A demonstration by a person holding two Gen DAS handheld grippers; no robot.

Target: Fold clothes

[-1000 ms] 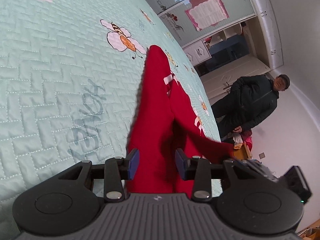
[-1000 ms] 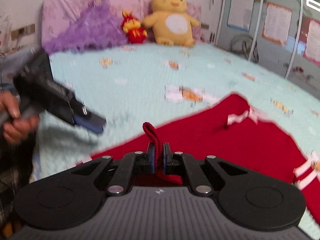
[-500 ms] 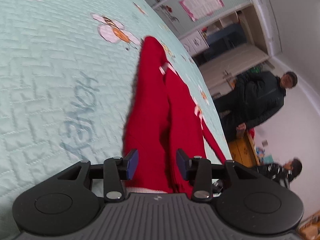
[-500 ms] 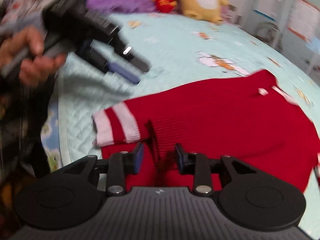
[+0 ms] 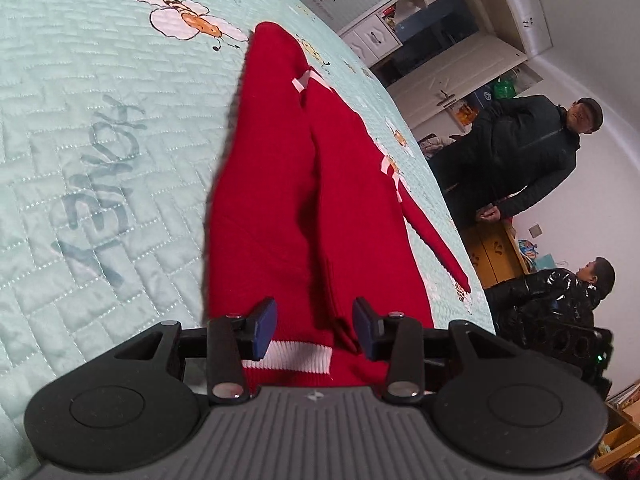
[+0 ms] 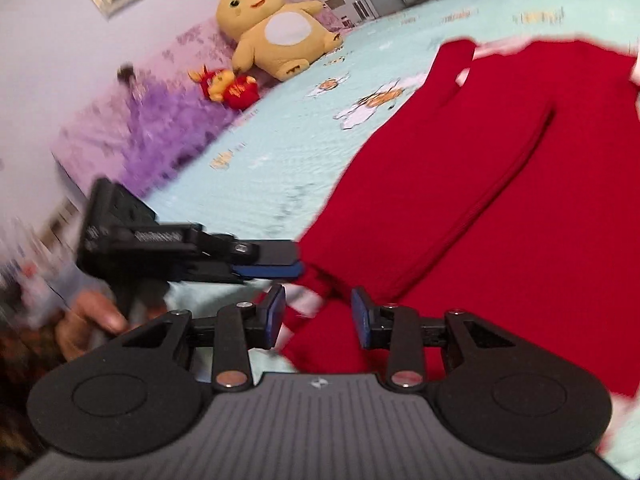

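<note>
1. Left wrist view alone shows two bystanders (image 5: 524, 160) at right; left tongs (image 5: 315, 330) spread, empty, over the red sweater (image 5: 280, 208) on the bed (image 5: 80, 120).
2. Right wrist view alone shows a yellow plush (image 6: 276, 28) at upper centre; right tongs (image 6: 318, 316) released above the sweater's hem.
3. Bedspread writing unreadable.

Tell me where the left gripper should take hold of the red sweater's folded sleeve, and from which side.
Probably grip the white-striped cuff of the red sweater, which lies just ahead between the open left gripper fingers. Come in low from the near bed edge, along the sleeve: the cuff is a thick ribbed end, easy to pinch.
</note>
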